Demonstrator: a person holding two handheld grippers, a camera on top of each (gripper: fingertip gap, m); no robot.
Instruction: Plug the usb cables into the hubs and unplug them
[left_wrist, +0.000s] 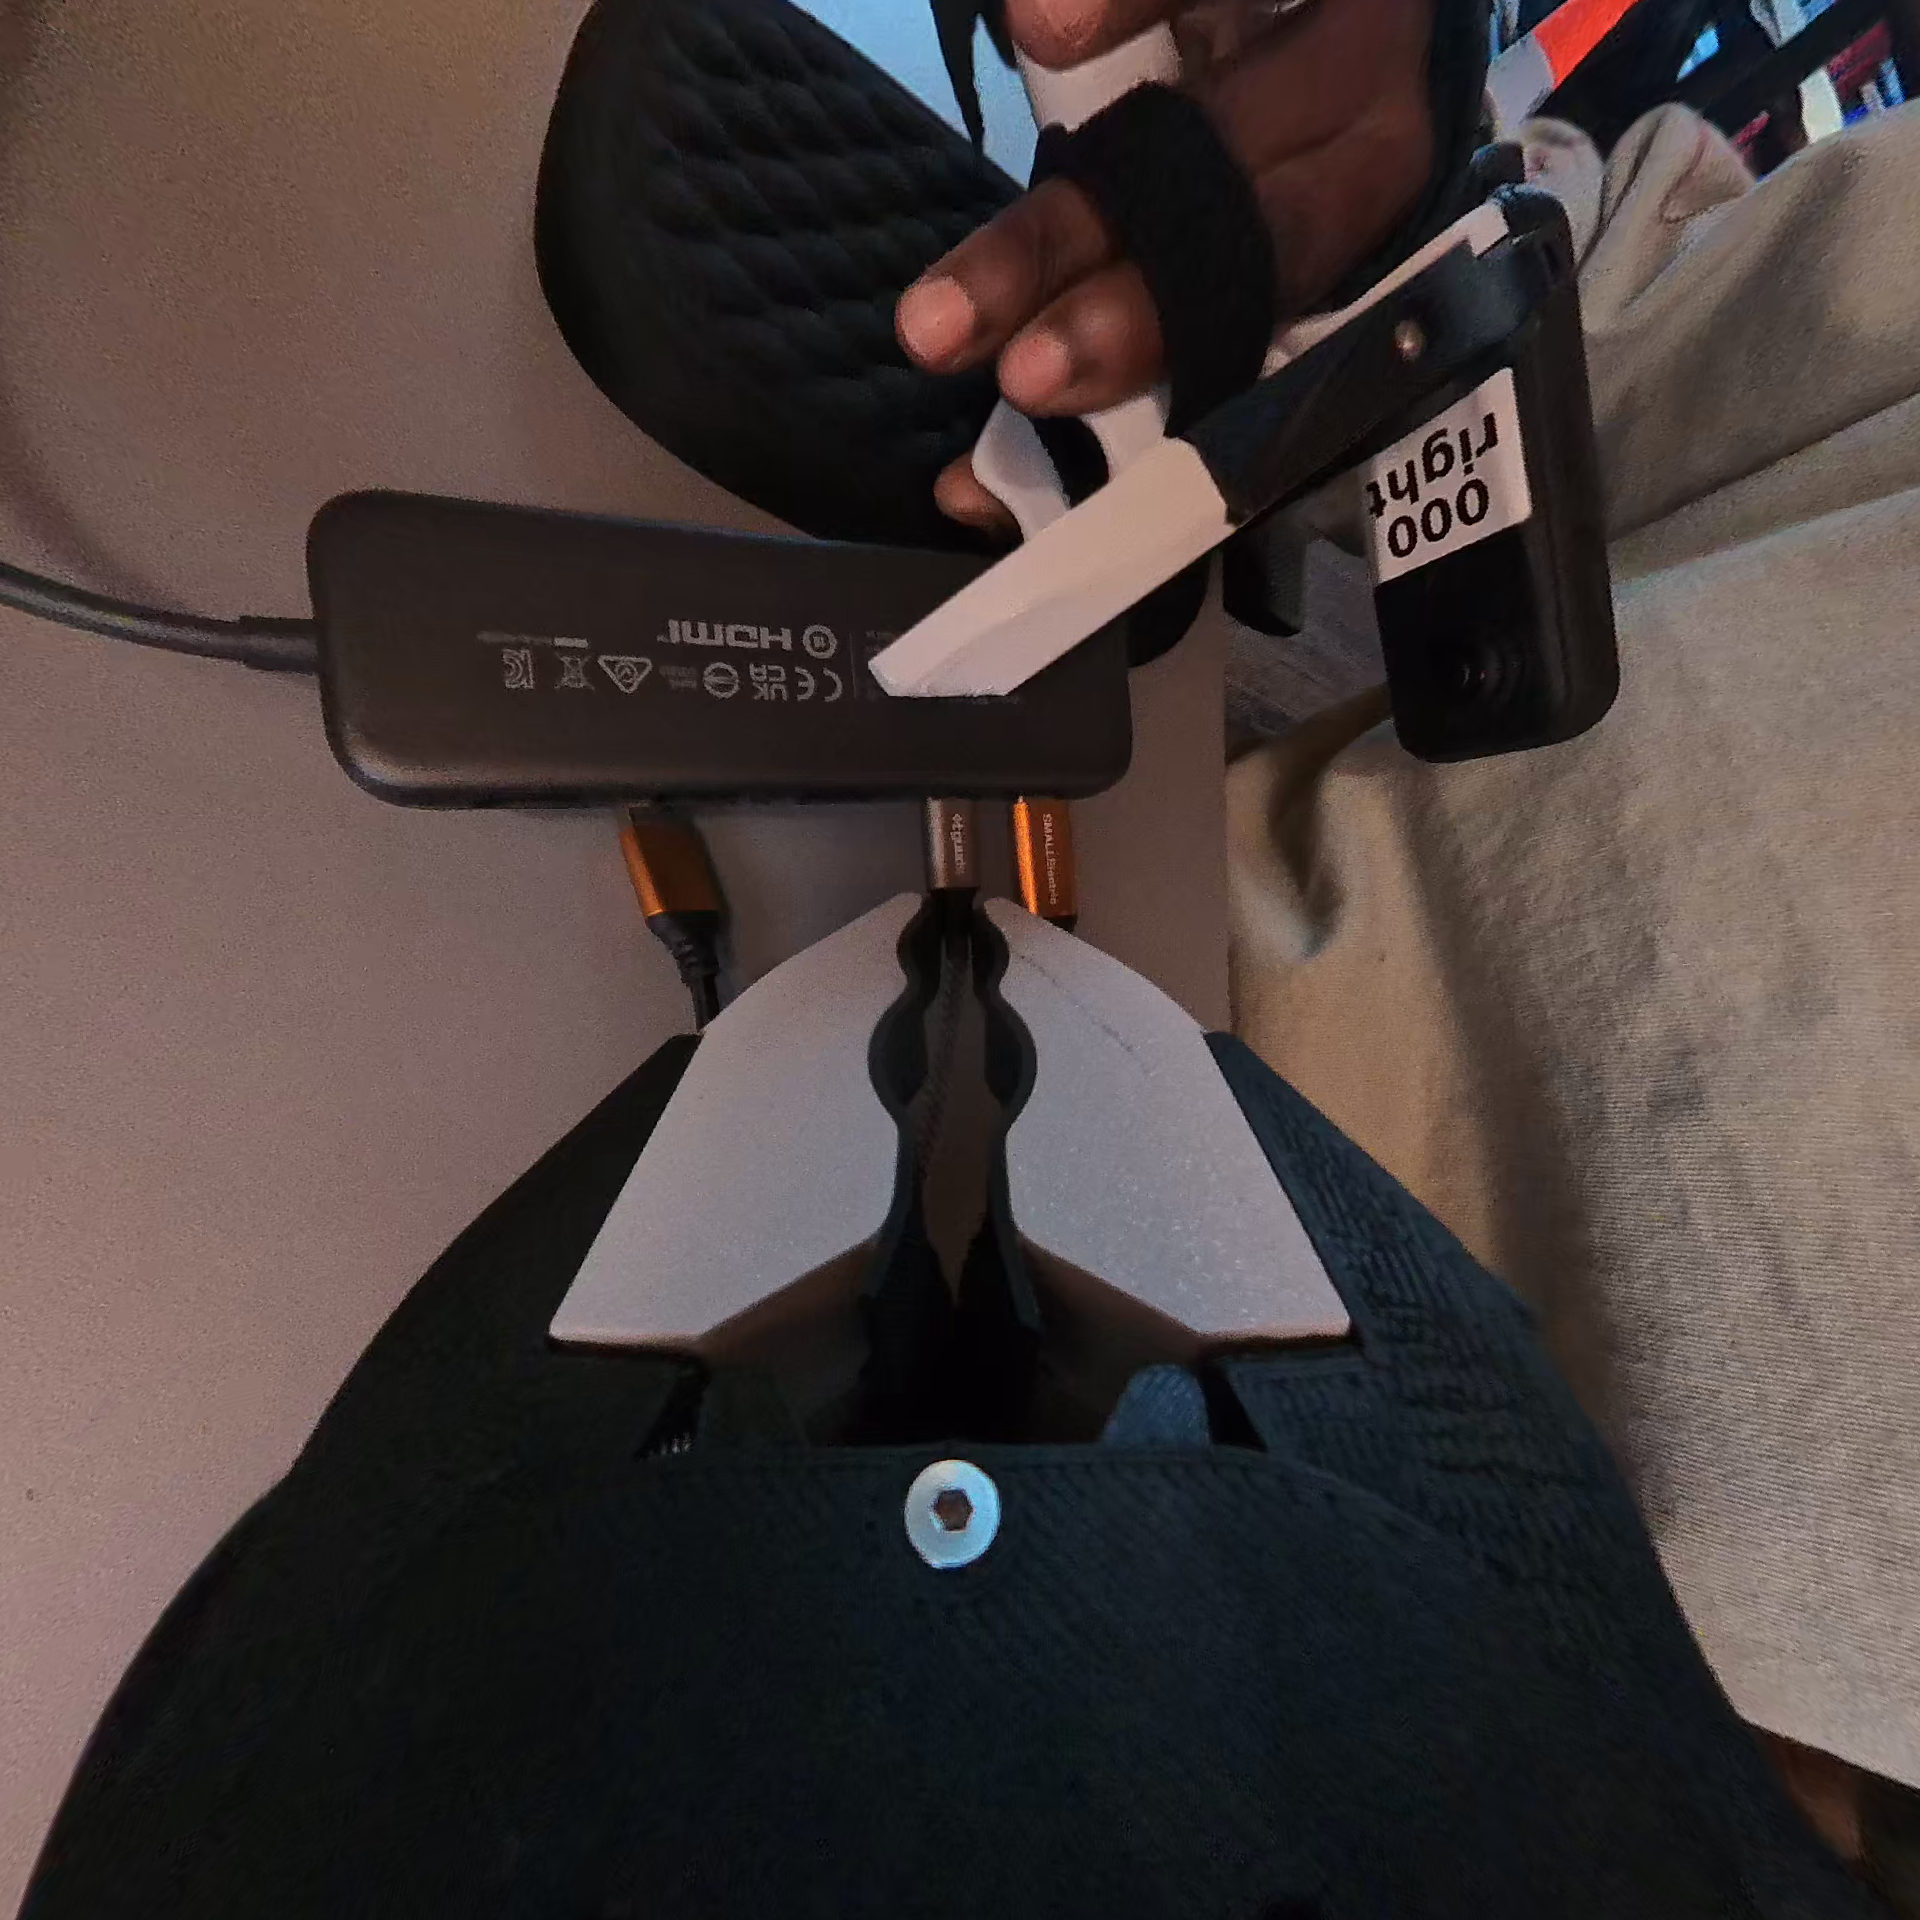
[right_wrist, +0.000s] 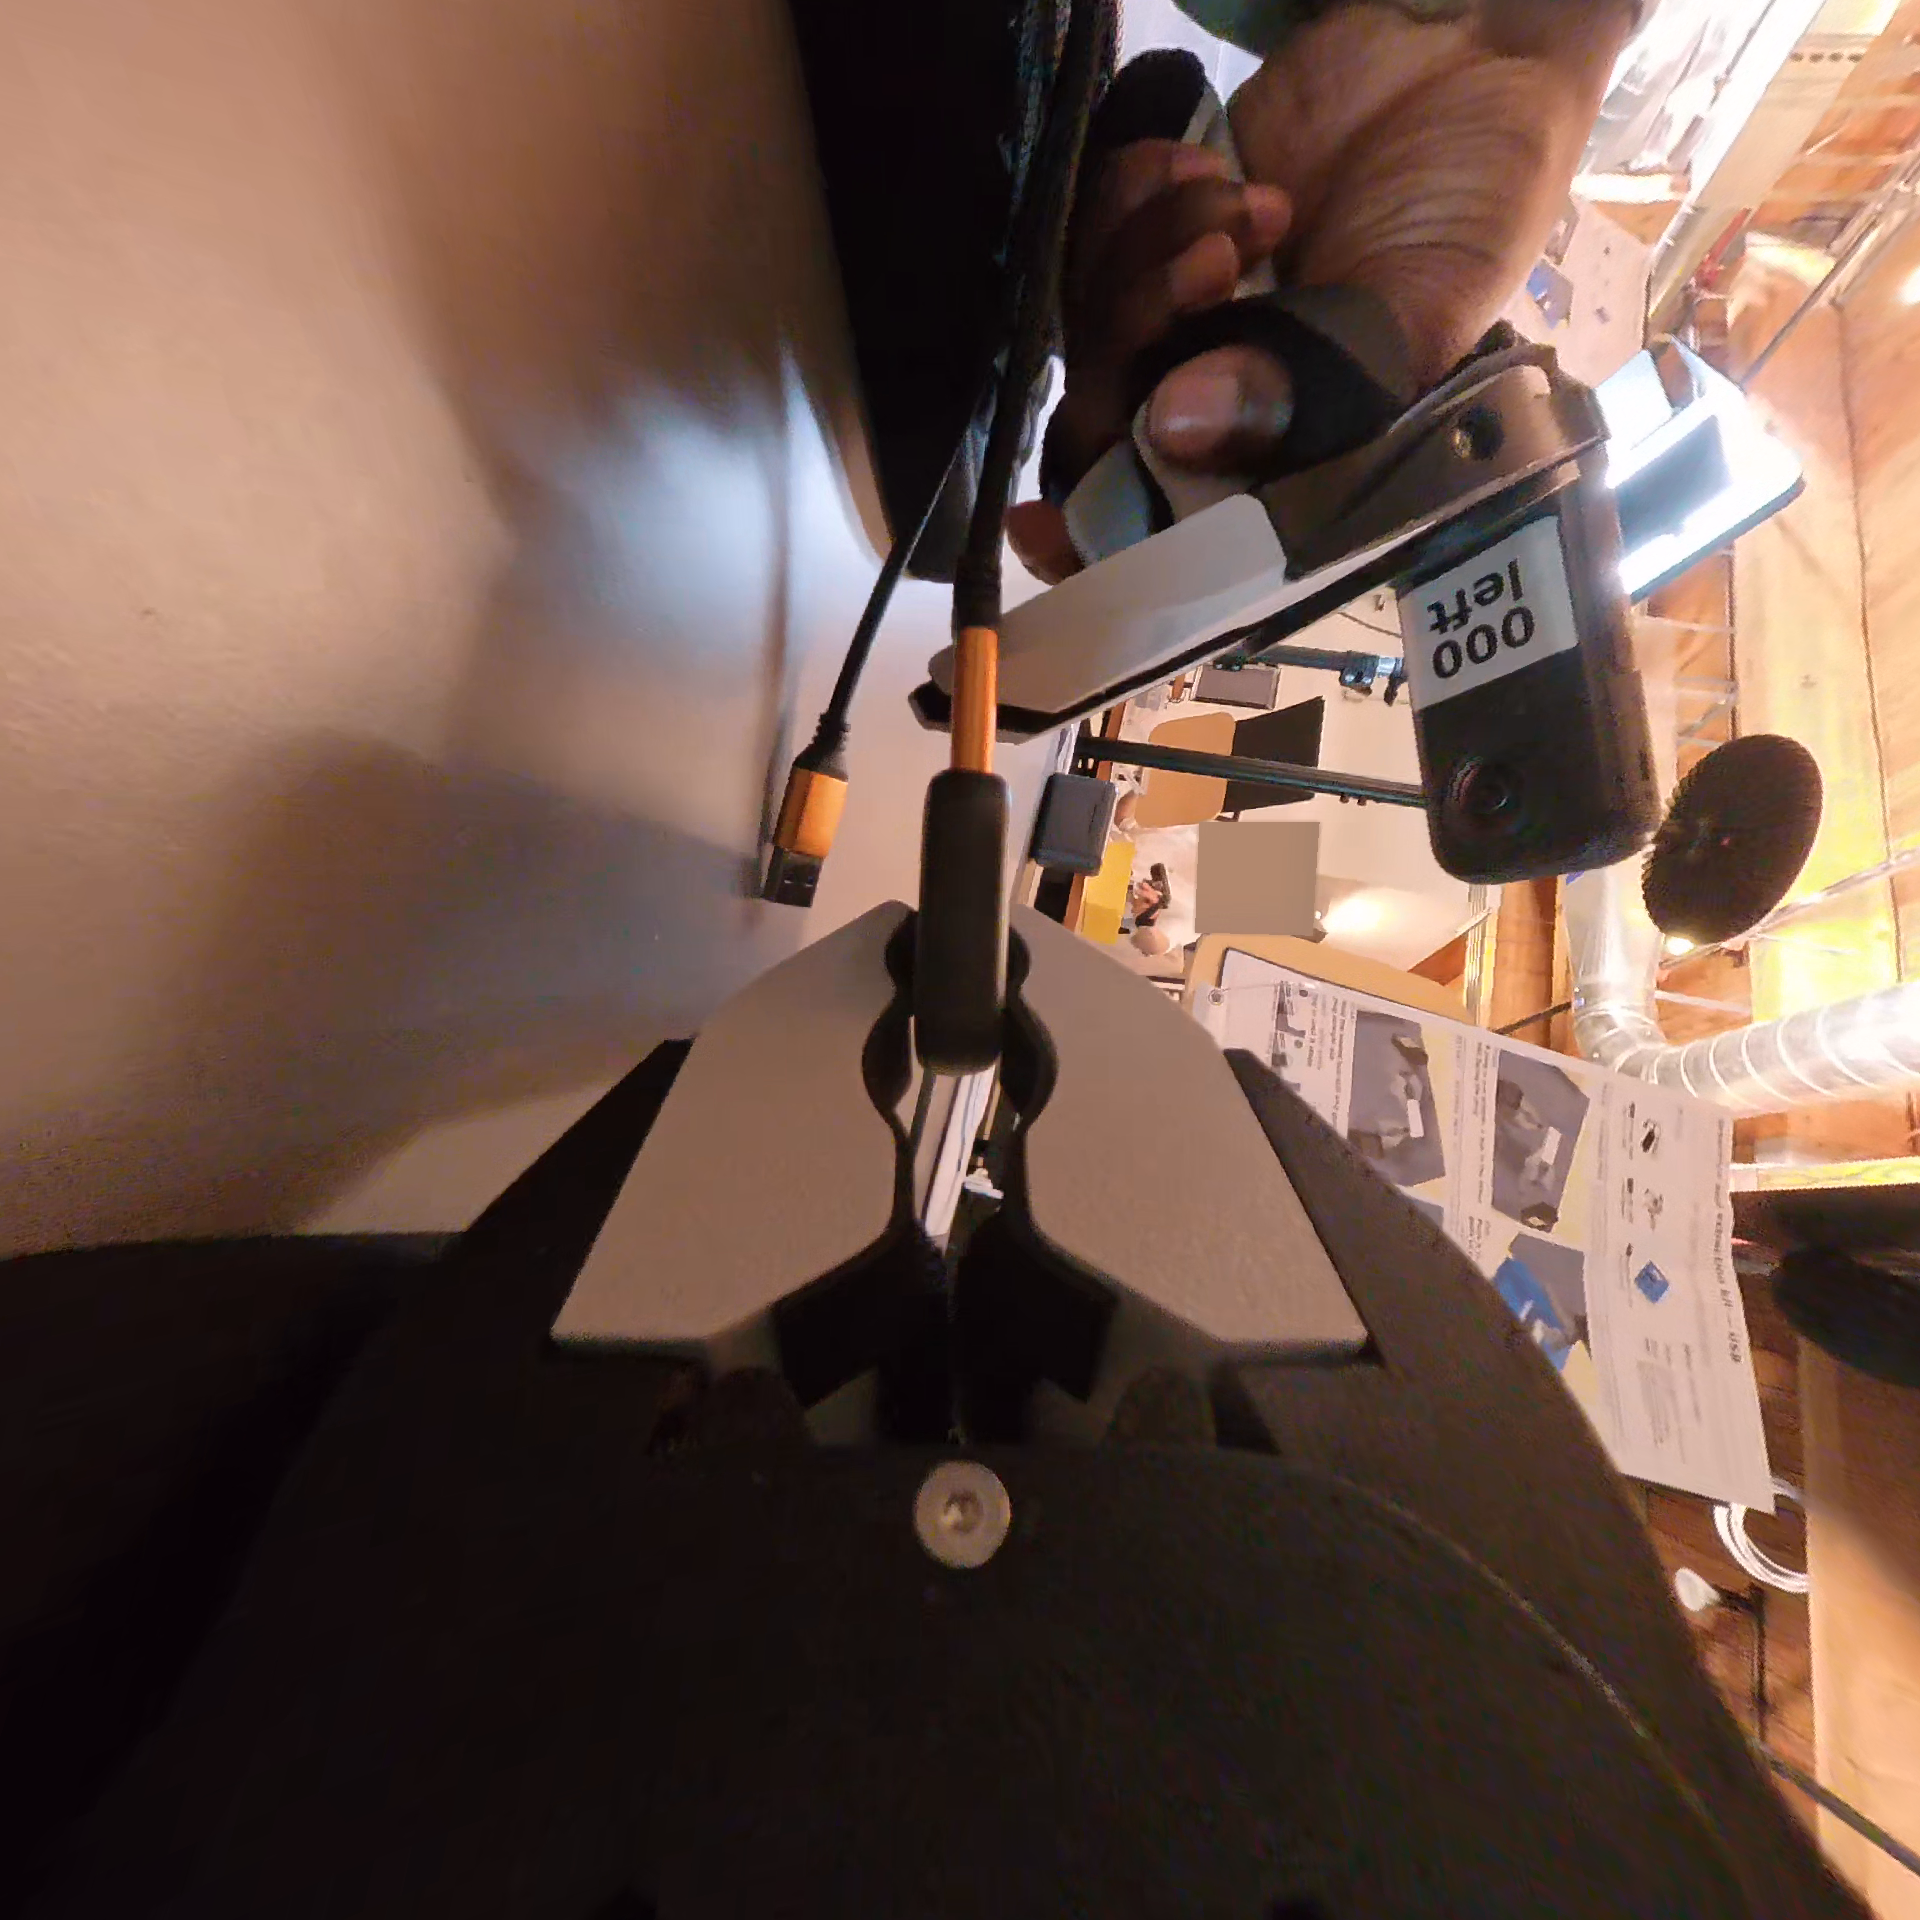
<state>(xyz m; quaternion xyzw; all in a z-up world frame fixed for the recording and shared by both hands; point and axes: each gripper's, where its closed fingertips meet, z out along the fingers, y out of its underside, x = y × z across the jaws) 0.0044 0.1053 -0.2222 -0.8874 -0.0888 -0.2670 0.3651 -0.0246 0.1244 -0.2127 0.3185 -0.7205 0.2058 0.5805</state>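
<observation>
A dark grey hub (left_wrist: 623, 644) lies across the pale table. A grey plug (left_wrist: 951, 847) and an orange plug (left_wrist: 1042, 857) sit in its near edge. My left gripper (left_wrist: 951, 920) is shut on the grey plug's braided cable just behind the plug. My right gripper (right_wrist: 961, 920) is shut on the hub's end (right_wrist: 961, 914), seen edge-on; in the left wrist view it (left_wrist: 914, 681) reaches over the hub from the right. A second orange plug (right_wrist: 805, 831) lies loose with its metal tip bare; in the left wrist view (left_wrist: 670, 868) it sits at the hub's left.
The hub's own cable (left_wrist: 104, 613) runs off to the left. A black mesh pad (left_wrist: 748, 260) lies behind the hub. Beige cloth (left_wrist: 1558, 935) covers the right side. A printed sheet (right_wrist: 1507, 1195) hangs beyond the table edge.
</observation>
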